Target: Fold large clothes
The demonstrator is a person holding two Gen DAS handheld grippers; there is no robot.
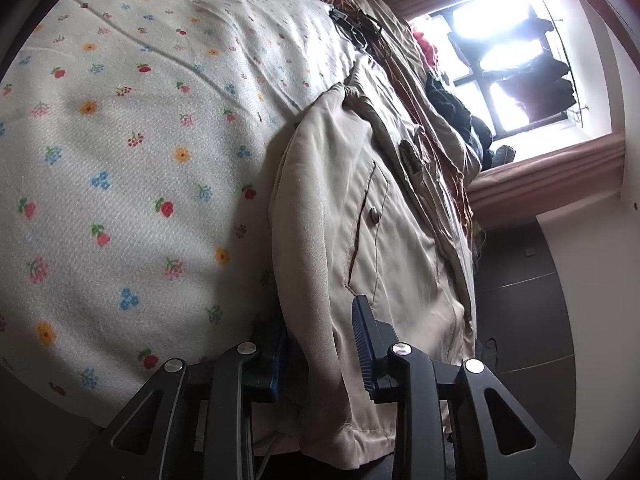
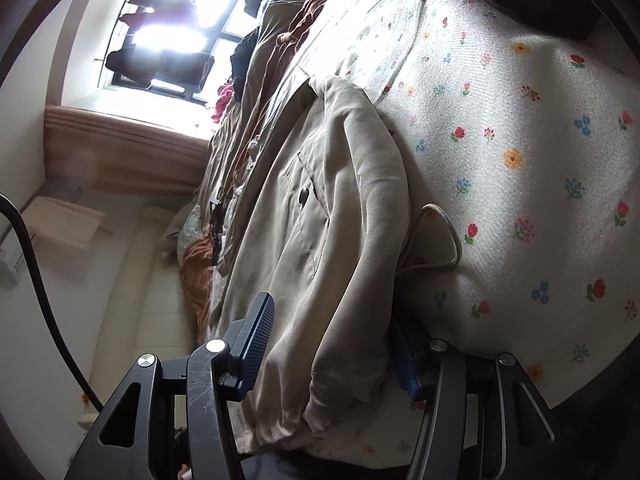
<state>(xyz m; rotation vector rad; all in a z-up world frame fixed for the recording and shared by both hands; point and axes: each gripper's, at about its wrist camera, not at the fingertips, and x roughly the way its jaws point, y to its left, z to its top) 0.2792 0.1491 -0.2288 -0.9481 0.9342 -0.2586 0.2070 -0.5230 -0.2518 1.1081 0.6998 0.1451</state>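
Note:
A beige jacket [image 1: 360,208] with a snap-buttoned chest pocket lies on the flower-printed bedspread [image 1: 120,160]. My left gripper [image 1: 320,356] has its two blue pads pressed on the jacket's lower edge and the folded sleeve, and the cloth is bunched between them. In the right wrist view the same jacket [image 2: 320,208] runs away from me. My right gripper [image 2: 332,356] stands around its hem and sleeve, with puffy, loose cloth filling the gap between the pads. A beige drawstring [image 2: 444,232] loops out onto the bedspread [image 2: 520,160].
Brown and khaki bedding [image 1: 420,92] and dark clothes [image 1: 452,100] are heaped along the bed's far side under a bright window [image 1: 500,52]. A white sofa [image 2: 152,280] stands beside the bed. A dark cable [image 2: 36,264] hangs at the left.

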